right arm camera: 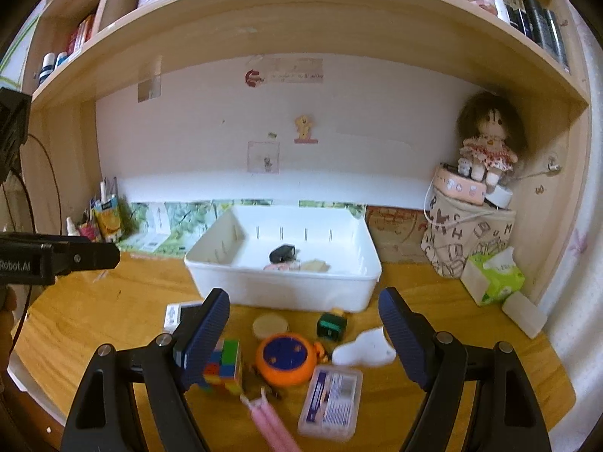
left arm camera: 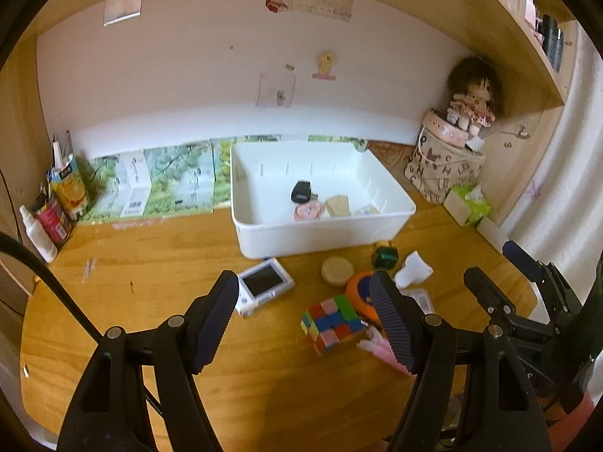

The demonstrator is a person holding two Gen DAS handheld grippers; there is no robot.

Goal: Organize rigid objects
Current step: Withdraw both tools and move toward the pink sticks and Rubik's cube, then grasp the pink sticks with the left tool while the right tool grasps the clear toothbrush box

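Smooth white plastic bin (left arm camera: 320, 233) on glossy varnished wooden desk (left arm camera: 150, 301).

A white bin (right arm camera: 282, 286) holds perhaps three small items; a colourful cube (right arm camera: 226, 367) and orange disc (right arm camera: 286, 358) are scattered before it.

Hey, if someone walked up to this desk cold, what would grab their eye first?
Probably the white bin at mid-desk, with a few small things already inside. Next, the bright clutter in front of it: a colour cube, an orange round toy and a clear plastic case. Then the doll perched on a bag in the right corner, and both open grippers, left and right, over the clutter.
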